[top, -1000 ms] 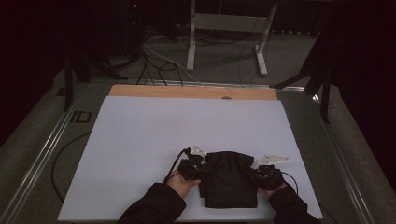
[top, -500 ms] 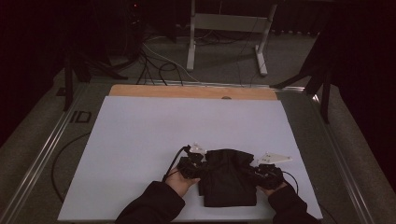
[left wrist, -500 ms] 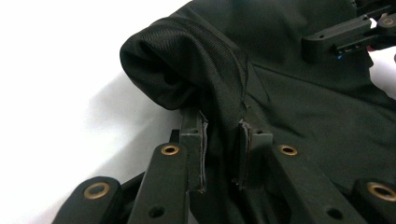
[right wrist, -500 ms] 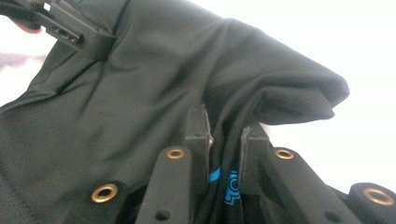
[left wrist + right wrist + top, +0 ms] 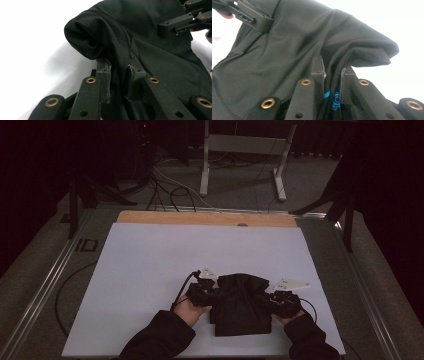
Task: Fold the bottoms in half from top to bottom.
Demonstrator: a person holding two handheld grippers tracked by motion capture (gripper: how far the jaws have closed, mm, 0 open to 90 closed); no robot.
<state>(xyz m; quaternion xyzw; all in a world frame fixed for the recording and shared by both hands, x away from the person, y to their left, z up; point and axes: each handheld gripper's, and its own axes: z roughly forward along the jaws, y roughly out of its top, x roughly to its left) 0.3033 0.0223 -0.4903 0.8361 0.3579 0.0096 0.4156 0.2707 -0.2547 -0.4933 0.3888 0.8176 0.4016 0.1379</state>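
A folded black garment (image 5: 241,304) lies on the white sheet (image 5: 150,270) near the table's front edge. My left gripper (image 5: 209,292) is at its left side, shut on a fold of the black fabric (image 5: 105,37), which bunches up over the jaws. At the garment's right side my right gripper (image 5: 278,301) is shut on several layers of the cloth (image 5: 287,50); blue print (image 5: 334,100) shows between its jaws. In the left gripper view the right gripper (image 5: 185,21) appears across the cloth. In the right gripper view the left gripper (image 5: 244,12) appears at top left.
A wooden strip (image 5: 205,218) runs along the far edge of the white sheet. Metal rails (image 5: 45,285) line the table's sides. Beyond the table are a stand's legs (image 5: 240,165) and cables (image 5: 165,185) on the floor.
Both grippers have lifted the garment's far side slightly, bunching the cloth; their positions have hardly shifted.
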